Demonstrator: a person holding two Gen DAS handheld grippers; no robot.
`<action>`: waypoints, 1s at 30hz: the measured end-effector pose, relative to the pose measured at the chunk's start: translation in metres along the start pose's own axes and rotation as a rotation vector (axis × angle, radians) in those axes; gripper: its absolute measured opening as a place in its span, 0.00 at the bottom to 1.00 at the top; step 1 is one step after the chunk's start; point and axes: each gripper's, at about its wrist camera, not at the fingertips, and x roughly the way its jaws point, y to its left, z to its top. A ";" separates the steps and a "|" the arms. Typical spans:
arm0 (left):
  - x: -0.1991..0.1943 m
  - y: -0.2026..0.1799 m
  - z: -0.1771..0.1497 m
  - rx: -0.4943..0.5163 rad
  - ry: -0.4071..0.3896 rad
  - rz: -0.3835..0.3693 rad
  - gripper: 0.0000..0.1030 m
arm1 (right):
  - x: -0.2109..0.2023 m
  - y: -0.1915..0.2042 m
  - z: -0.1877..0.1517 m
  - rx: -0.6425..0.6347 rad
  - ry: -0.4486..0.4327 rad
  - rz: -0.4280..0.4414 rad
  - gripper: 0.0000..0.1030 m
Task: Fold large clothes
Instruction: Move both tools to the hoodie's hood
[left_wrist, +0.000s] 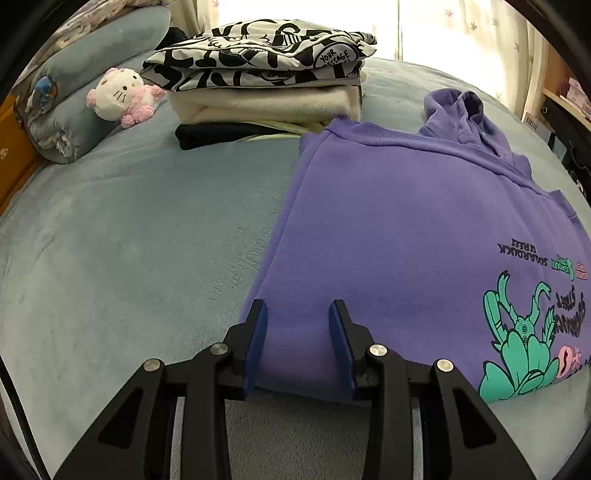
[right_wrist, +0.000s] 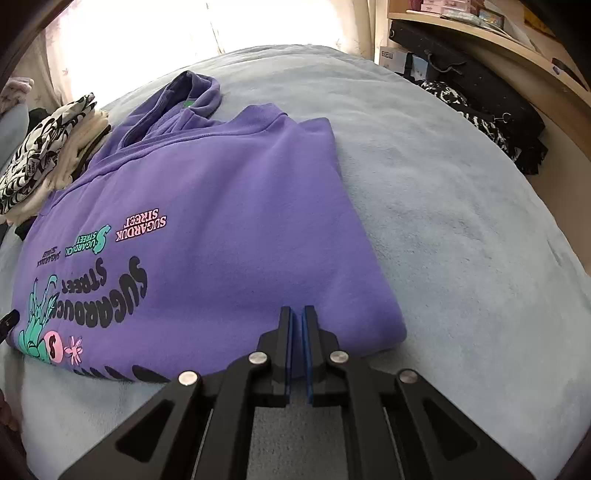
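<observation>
A purple hoodie with a teal and black print lies folded on the light blue bed cover, hood toward the window. My left gripper stands open over its near left corner, with purple cloth showing between the blue pads, which do not press on it. In the right wrist view the same hoodie fills the middle. My right gripper is shut just above its near right corner, and I see no cloth pinched between its jaws.
A stack of folded clothes topped by a black and white print sits at the back left, beside a white and pink plush toy and a rolled grey blanket. Shelves and dark bags line the right edge.
</observation>
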 end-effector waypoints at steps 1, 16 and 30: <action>0.000 0.001 0.000 -0.002 0.005 -0.005 0.33 | 0.000 0.000 0.001 0.006 0.001 0.005 0.05; 0.009 -0.006 -0.002 0.035 0.019 -0.017 0.43 | 0.002 0.007 -0.003 0.035 0.001 -0.031 0.05; -0.045 -0.032 0.054 0.259 0.008 -0.123 0.74 | -0.011 0.011 0.027 -0.067 0.200 0.056 0.05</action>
